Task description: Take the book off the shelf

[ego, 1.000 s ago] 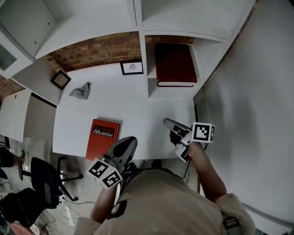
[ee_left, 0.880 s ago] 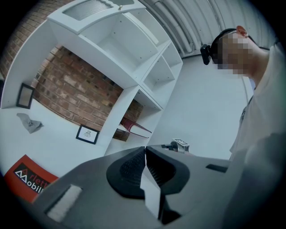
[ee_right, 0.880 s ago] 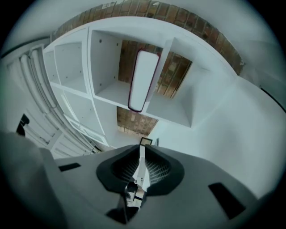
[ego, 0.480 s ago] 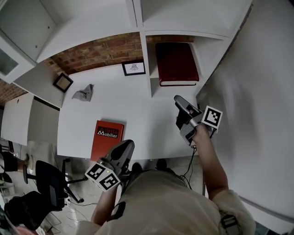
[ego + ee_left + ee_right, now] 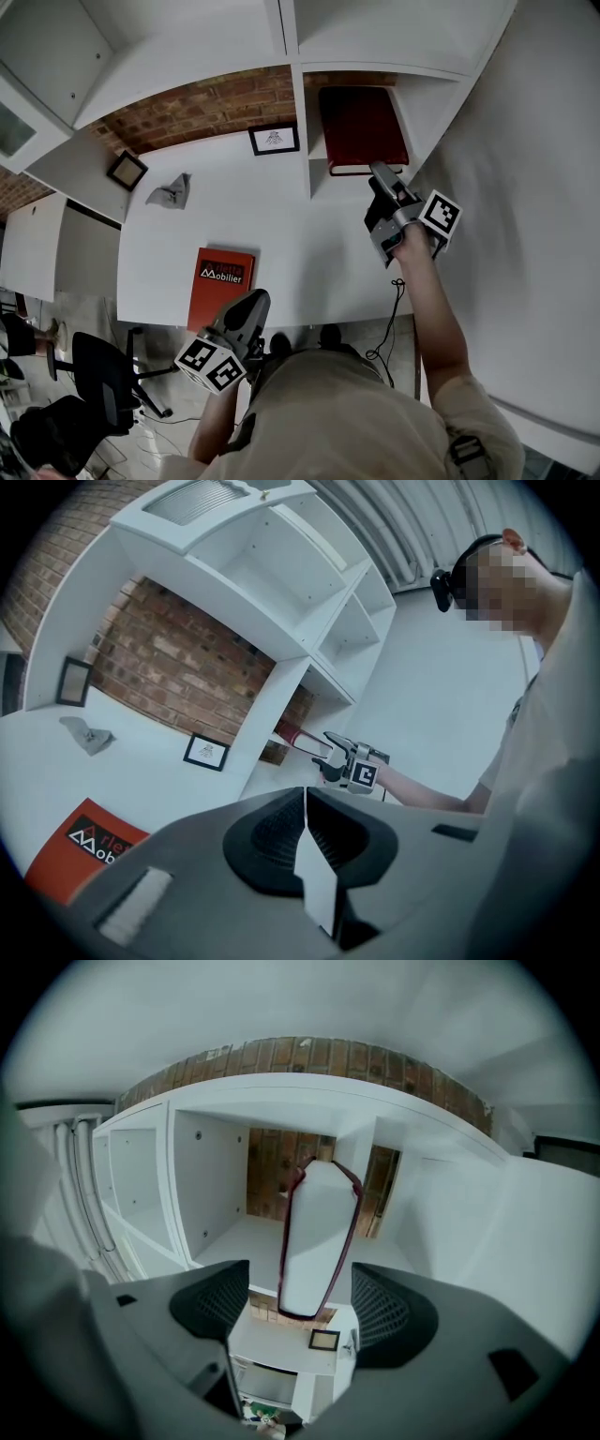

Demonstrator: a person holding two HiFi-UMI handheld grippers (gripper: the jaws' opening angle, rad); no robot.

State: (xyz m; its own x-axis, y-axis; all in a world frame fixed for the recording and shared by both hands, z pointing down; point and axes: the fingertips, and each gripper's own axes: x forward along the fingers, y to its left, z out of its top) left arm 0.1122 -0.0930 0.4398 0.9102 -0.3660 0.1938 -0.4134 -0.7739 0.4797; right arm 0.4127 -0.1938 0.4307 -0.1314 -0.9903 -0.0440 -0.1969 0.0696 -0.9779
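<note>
Before shelf bay (image 5: 424, 98) — right hand-held gripper (image 5: 378, 171), jaws just opening wide, book (image 5: 361, 122) end between, untouched; divider (image 5: 302, 131) alongside.

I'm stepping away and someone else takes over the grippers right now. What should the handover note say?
Grippers: left gripper shut, empty, low by the desk's front edge. The right gripper is open, its jaws have just been opening; the red book's page edge lines up in the gap, pads off it.
Book: flat in the shelf's lower right compartment.
Done: approach.
To do: close on the book, pull it out.
</note>
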